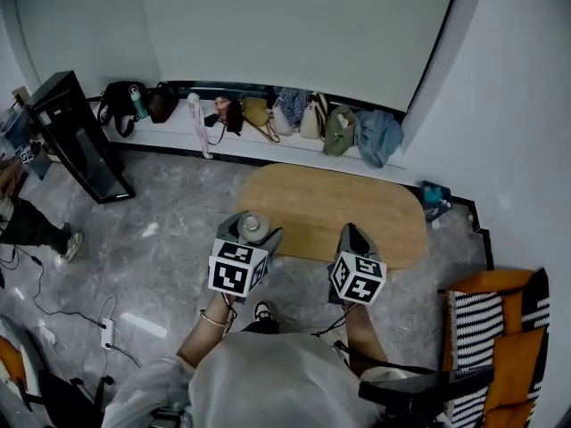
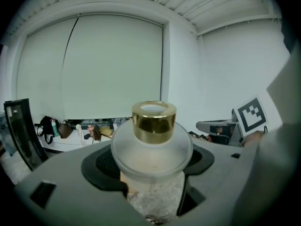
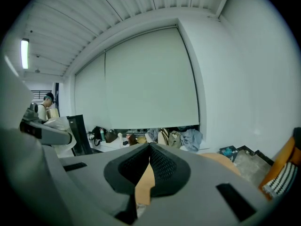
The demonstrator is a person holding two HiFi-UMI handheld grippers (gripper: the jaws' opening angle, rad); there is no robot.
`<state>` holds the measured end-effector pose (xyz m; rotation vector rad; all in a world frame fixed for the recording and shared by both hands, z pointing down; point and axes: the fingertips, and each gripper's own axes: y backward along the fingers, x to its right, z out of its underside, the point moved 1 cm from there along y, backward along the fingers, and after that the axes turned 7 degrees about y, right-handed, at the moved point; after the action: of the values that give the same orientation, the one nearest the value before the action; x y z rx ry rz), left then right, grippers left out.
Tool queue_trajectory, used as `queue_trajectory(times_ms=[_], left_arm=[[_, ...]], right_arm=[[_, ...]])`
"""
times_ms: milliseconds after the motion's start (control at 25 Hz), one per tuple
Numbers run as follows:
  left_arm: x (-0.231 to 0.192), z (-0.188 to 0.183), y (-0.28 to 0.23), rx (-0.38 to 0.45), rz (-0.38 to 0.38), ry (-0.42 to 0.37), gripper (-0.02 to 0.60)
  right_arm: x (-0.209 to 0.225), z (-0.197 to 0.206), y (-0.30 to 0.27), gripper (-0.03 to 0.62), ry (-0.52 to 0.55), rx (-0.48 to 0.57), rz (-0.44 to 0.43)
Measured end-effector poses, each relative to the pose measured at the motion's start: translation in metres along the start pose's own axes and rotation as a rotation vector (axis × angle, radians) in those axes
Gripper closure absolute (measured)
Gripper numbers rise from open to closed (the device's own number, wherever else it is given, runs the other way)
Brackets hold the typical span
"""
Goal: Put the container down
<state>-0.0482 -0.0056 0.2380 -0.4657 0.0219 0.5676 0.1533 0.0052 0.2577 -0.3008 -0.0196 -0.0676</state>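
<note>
My left gripper (image 1: pixel 251 233) is shut on a frosted glass container (image 1: pixel 253 226) with a gold collar, held upright over the near left edge of the wooden table (image 1: pixel 330 205). In the left gripper view the container (image 2: pixel 153 142) fills the space between the grey jaws, its gold collar (image 2: pixel 154 121) on top and the left gripper (image 2: pixel 153 171) clamped around its lower body. My right gripper (image 1: pixel 354 241) hovers over the table's near edge, shut with nothing in it. In the right gripper view the right gripper (image 3: pixel 150 149) has its dark pads (image 3: pixel 164 166) meeting at the tips.
Several bags (image 1: pixel 314 119) lie along a low white ledge under the window blind. A black glass-fronted cabinet (image 1: pixel 76 136) stands at the left. An orange and striped chair (image 1: pixel 498 328) is at the right. Cables (image 1: pixel 53 310) run across the grey floor, and another person's leg (image 1: pixel 36 230) shows at the left.
</note>
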Motion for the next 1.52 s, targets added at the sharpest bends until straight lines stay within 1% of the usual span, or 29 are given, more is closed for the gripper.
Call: queue_trajectory(times_ms=[280, 480, 600, 680, 840, 1000, 1200, 1320, 1520], left_arm=[[-0.050, -0.038, -0.052, 0.000, 0.021, -0.022, 0.241], [-0.073, -0.064, -0.085, 0.012, 0.049, -0.028, 0.241], [-0.087, -0.068, -0.102, 0.006, 0.065, -0.012, 0.241], [-0.096, -0.068, -0.113, -0.008, 0.060, 0.000, 0.241], [-0.103, -0.061, -0.135, -0.043, 0.042, 0.030, 0.241], [-0.112, -0.052, -0.154, -0.080, 0.029, 0.049, 0.241], [-0.127, -0.029, -0.173, -0.125, 0.002, 0.078, 0.241], [-0.134, -0.012, -0.187, -0.141, -0.017, 0.101, 0.241], [-0.142, 0.025, -0.216, -0.193, -0.030, 0.124, 0.241]], right_arm=[[-0.005, -0.028, -0.071, 0.571, -0.010, 0.008, 0.018], [-0.005, -0.046, -0.112, 0.571, 0.010, 0.003, 0.032], [-0.010, -0.045, -0.132, 0.571, 0.021, -0.019, 0.032], [-0.013, -0.042, -0.144, 0.571, 0.025, -0.042, 0.022], [-0.010, -0.031, -0.169, 0.571, 0.028, -0.089, -0.004], [-0.012, -0.021, -0.203, 0.571, 0.009, -0.133, -0.031], [-0.022, -0.002, -0.233, 0.571, 0.014, -0.179, -0.082], [-0.021, 0.021, -0.247, 0.571, 0.014, -0.216, -0.096], [-0.010, 0.067, -0.269, 0.571, -0.030, -0.272, -0.098]])
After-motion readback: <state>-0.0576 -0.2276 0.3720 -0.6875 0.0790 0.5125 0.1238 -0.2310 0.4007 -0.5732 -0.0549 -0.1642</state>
